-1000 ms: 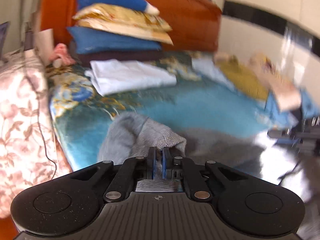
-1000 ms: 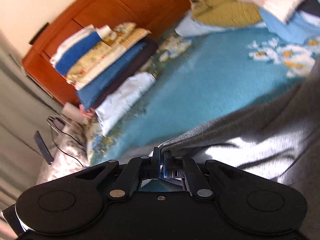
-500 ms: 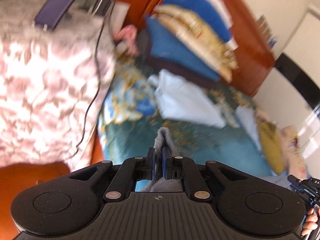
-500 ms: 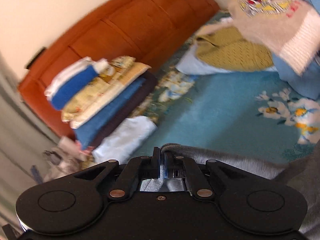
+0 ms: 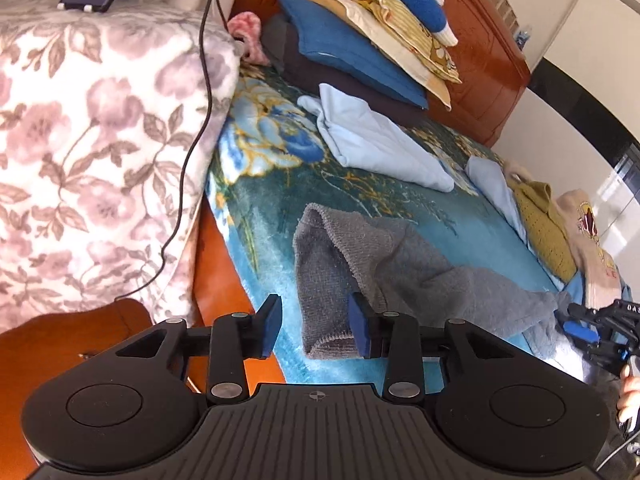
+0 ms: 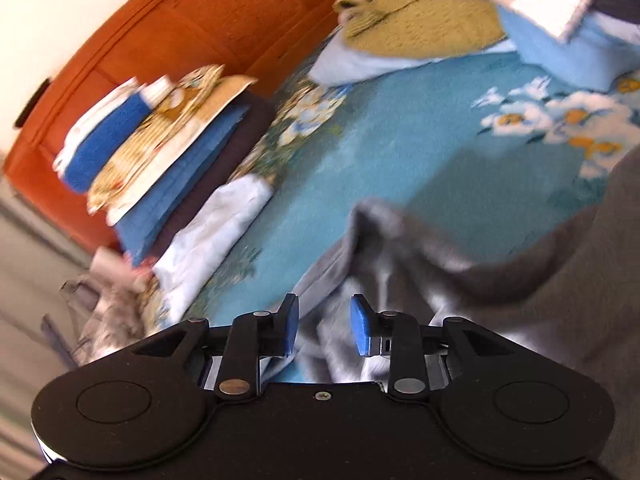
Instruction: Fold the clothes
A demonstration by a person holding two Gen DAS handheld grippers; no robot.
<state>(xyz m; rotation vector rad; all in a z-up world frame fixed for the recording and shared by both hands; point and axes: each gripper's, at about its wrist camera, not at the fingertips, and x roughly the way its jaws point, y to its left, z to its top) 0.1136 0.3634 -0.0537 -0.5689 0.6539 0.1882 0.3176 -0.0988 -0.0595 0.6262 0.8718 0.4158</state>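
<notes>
A grey knitted garment [image 5: 384, 264] lies crumpled on the blue flowered bedspread [image 5: 264, 208]. Its ribbed end [image 5: 324, 320] rests between the blue pads of my left gripper [image 5: 316, 330], whose jaws are opening; the pads stand apart from the cloth on the left side and no longer pinch it. In the right wrist view the same grey garment [image 6: 400, 248] drops away in folds in front of my right gripper [image 6: 324, 328], whose jaws are also opening, with loose cloth between them and no squeeze on it. The right gripper [image 5: 592, 328] shows at the right edge of the left wrist view.
A folded pale blue garment [image 5: 376, 140] lies beside a stack of pillows and blankets [image 5: 360, 32] against the orange headboard [image 5: 484, 52]. Unfolded clothes, mustard [image 5: 548, 224] and cream [image 5: 592, 248], are heaped at the right. A floral quilt [image 5: 88, 128] with a cable and phone stands to the left.
Both grippers were shut on the grey garment and have let go of it, jaws now apart. The garment has dropped onto the bedspread. The left gripper moved down toward the bed's left edge.
</notes>
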